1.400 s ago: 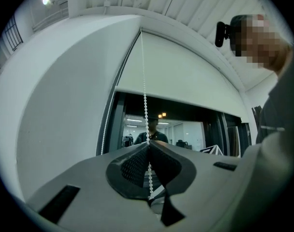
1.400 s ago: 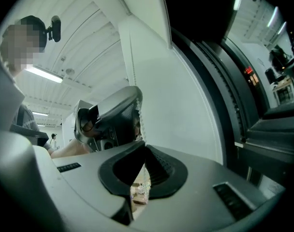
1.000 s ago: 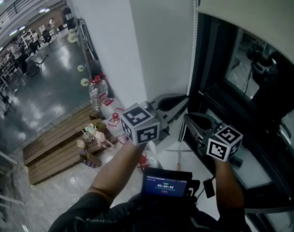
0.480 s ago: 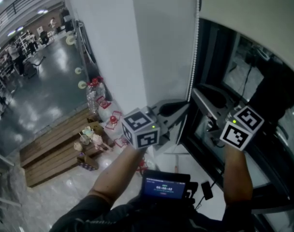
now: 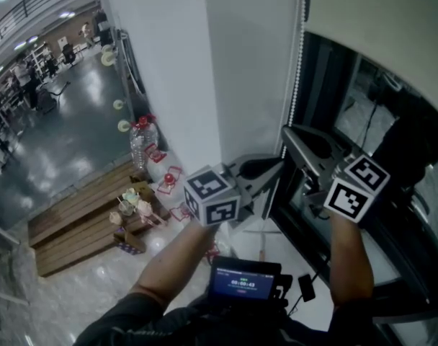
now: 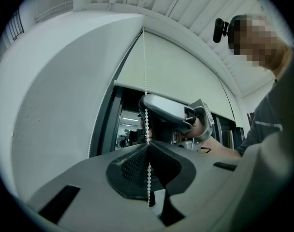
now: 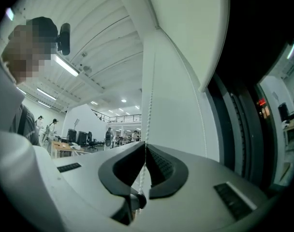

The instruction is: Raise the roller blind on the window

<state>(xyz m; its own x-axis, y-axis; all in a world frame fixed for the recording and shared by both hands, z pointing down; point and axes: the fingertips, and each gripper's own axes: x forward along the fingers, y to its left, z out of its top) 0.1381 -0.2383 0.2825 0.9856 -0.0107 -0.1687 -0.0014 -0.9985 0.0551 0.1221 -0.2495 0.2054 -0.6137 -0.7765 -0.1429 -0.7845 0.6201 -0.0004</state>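
The cream roller blind (image 5: 377, 20) covers the top of the dark window (image 5: 381, 107), its lower edge high up. A white bead chain (image 5: 296, 78) hangs down the window's left side. My left gripper (image 5: 279, 163) is shut on the chain lower down, the beads pinched at its tips (image 6: 148, 146). My right gripper (image 5: 286, 130) sits just above it on the same chain. Its jaws have just been closing, and now the chain (image 7: 147, 105) is clamped between them (image 7: 145, 146). A second strand (image 7: 201, 110) hangs free to the right.
A white wall pillar (image 5: 233, 63) stands left of the window. The white sill (image 5: 381, 254) runs below my right arm. Water bottles (image 5: 143, 139) and wooden steps (image 5: 82, 218) with small items lie on the floor to the left. A screen device (image 5: 244, 280) hangs at the person's chest.
My right gripper rose from beside the left gripper to above it; its jaws stood open on the way and are now shut on the chain. The left gripper stayed put.
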